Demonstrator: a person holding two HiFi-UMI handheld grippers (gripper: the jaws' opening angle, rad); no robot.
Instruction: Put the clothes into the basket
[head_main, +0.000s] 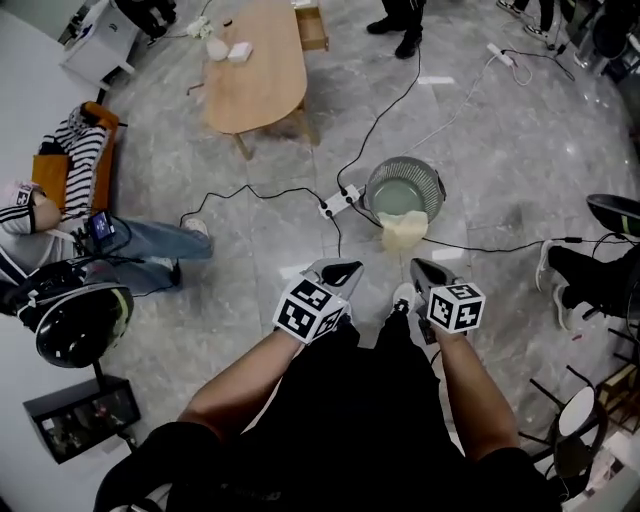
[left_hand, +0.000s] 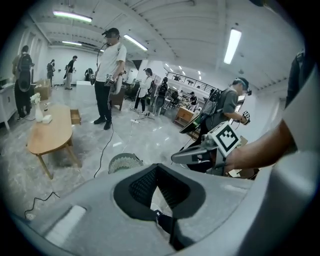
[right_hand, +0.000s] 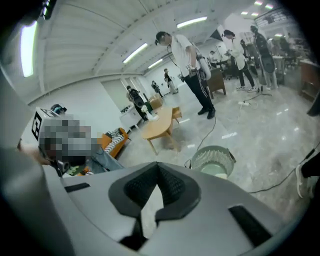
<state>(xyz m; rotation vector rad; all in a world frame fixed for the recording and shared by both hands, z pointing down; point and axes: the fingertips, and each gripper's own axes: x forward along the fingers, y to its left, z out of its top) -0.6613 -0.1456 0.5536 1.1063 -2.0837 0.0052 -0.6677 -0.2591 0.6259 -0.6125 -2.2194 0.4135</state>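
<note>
A round grey wire basket (head_main: 405, 187) stands on the marble floor ahead of me. A pale yellow cloth (head_main: 405, 229) hangs over its near rim and partly lies inside. My left gripper (head_main: 341, 271) and right gripper (head_main: 424, 270) are held side by side above my dark trousers, short of the basket, both shut with nothing between the jaws. In the left gripper view the basket (left_hand: 125, 162) shows beyond the shut left gripper (left_hand: 157, 169), with the right gripper (left_hand: 196, 156) to its right. The right gripper view shows the shut right gripper (right_hand: 158, 171), the basket (right_hand: 214, 158) and the cloth (right_hand: 216, 171).
A power strip (head_main: 338, 203) with black cables lies just left of the basket. An oval wooden table (head_main: 257, 66) stands farther back. A seated person's jeans leg (head_main: 150, 246) and a helmet (head_main: 80, 321) are at the left. Other people's feet (head_main: 558, 284) are at the right.
</note>
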